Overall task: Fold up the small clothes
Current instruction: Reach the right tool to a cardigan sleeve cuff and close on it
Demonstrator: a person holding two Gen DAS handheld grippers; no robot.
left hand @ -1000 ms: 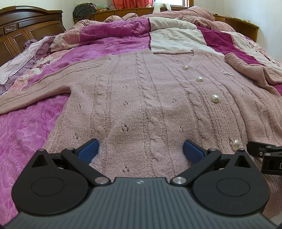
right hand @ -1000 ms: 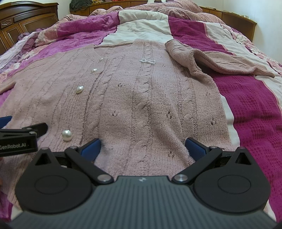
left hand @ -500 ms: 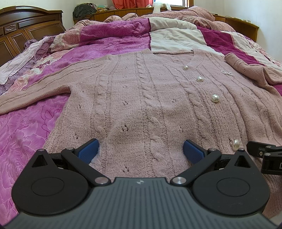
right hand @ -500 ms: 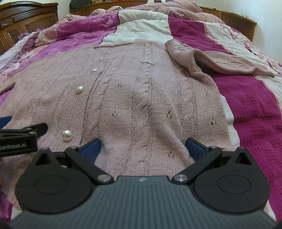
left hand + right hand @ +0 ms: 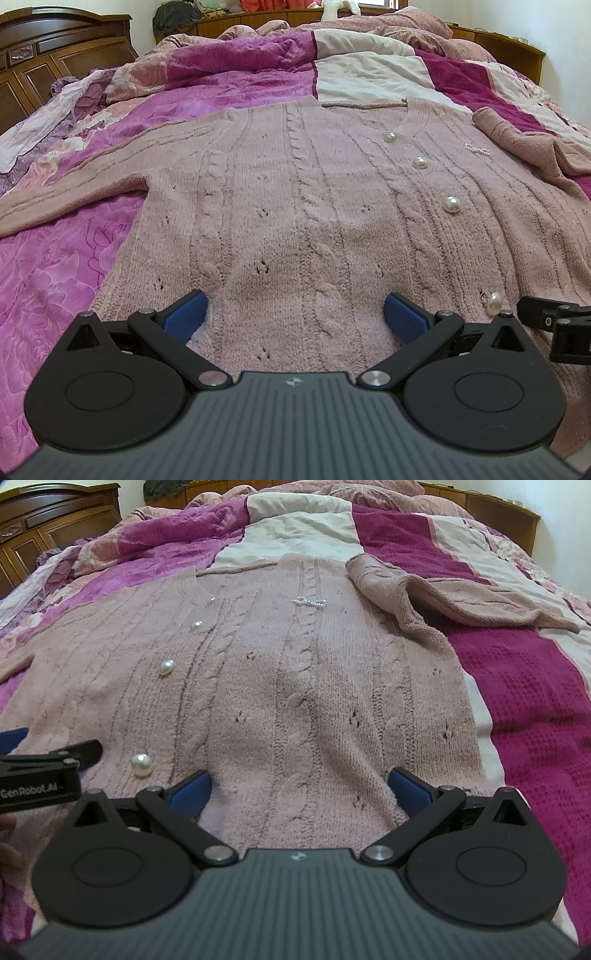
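With the pink cardigan [image 5: 295, 206] spread flat, buttons up, on the bed [image 5: 517, 686], both the left claw [image 5: 295, 314] and right claw [image 5: 301, 790] sit wide apart, empty, at its hem, seemingly before the first fold, which calls for pinching the hem.

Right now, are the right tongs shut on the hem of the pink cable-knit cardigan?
No, the right tongs stand wide open, blue pads apart either side of the pink cable-knit cardigan hem, gripping nothing.
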